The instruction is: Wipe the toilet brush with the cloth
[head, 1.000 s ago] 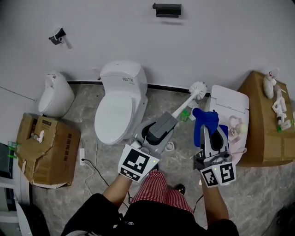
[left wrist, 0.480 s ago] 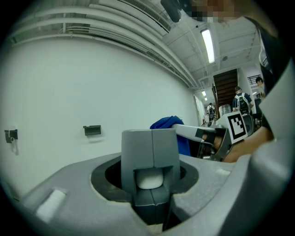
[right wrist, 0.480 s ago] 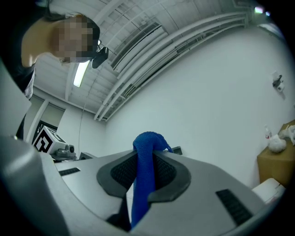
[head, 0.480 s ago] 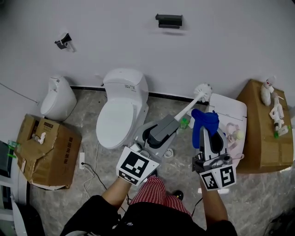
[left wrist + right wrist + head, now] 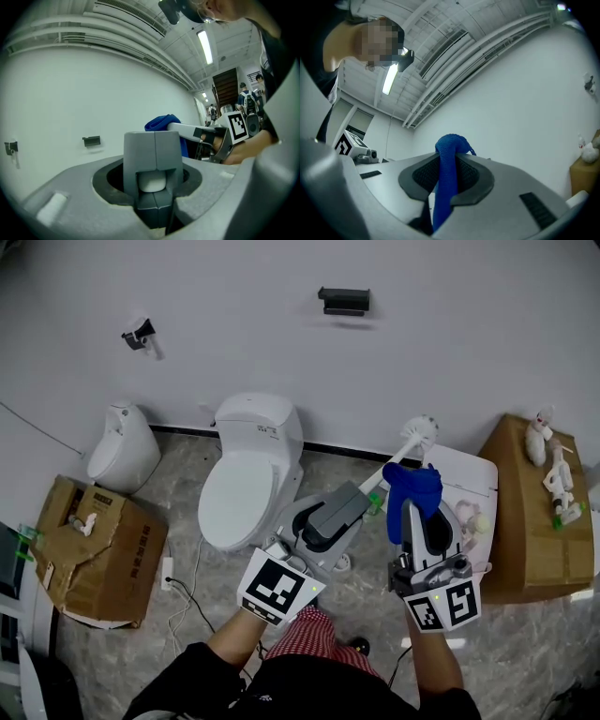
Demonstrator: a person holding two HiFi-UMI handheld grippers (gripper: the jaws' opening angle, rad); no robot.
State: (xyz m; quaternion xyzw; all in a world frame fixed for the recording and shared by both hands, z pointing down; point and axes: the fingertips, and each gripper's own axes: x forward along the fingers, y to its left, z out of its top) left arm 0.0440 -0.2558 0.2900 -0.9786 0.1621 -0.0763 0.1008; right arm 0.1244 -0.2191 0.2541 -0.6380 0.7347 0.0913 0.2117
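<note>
Toilet brush (image 5: 417, 432) between toilet (image 5: 246, 479) and box (image 5: 530, 512)

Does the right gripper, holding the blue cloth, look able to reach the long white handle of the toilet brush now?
Probably yes. The blue cloth in the right gripper sits close beside the white brush handle, which the left gripper holds up, and nothing shows between them.

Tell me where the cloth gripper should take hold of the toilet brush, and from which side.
Grip the bare brush shaft between the left gripper and the bristle head, coming in from its right, where the right gripper holds the blue cloth alongside. The shaft is thin and straight; the head looks too bulky.
</note>
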